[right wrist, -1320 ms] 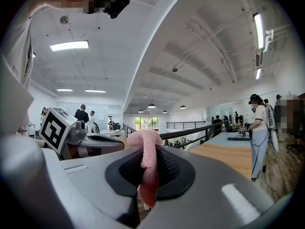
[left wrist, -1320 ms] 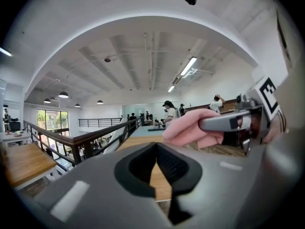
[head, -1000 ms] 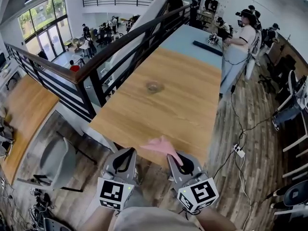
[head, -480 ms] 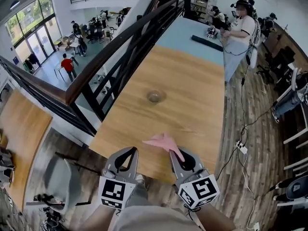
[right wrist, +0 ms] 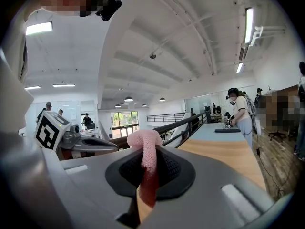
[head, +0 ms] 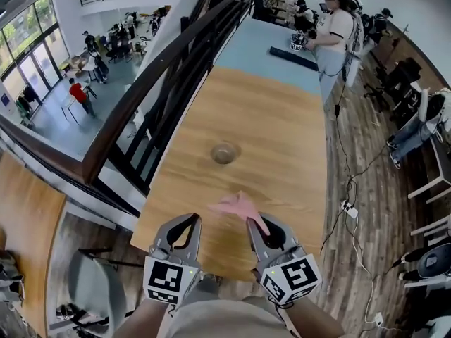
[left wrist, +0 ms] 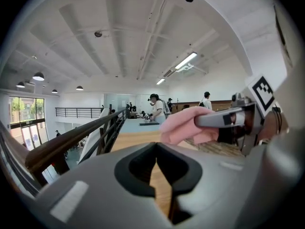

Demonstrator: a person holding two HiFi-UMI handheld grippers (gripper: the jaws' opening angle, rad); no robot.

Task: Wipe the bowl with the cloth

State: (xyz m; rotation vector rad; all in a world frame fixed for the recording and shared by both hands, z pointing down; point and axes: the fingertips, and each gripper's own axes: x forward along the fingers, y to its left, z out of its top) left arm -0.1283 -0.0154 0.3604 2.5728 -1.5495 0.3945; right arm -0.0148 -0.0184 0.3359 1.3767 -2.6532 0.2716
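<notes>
Holds the cloth (head: 238, 207) pinched in the right gripper (head: 257, 224), jaws closed on a fold, presumably to carry it over for wiping. Shows the left gripper (head: 190, 222) with jaws fully together on nothing, likely kept spare to steady the bowl (head: 225, 152). Puts the bowl at twelve o'clock from both grippers, on the table (head: 282, 132), well apart from them. Leaves the bowl's inside too small to read, possibly empty. Cuts the arms off at six o'clock.

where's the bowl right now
In the head view the bowl sits near the middle of the wooden table, slightly toward the railing on the left, well ahead of the pink cloth pinched in the right gripper.
</notes>
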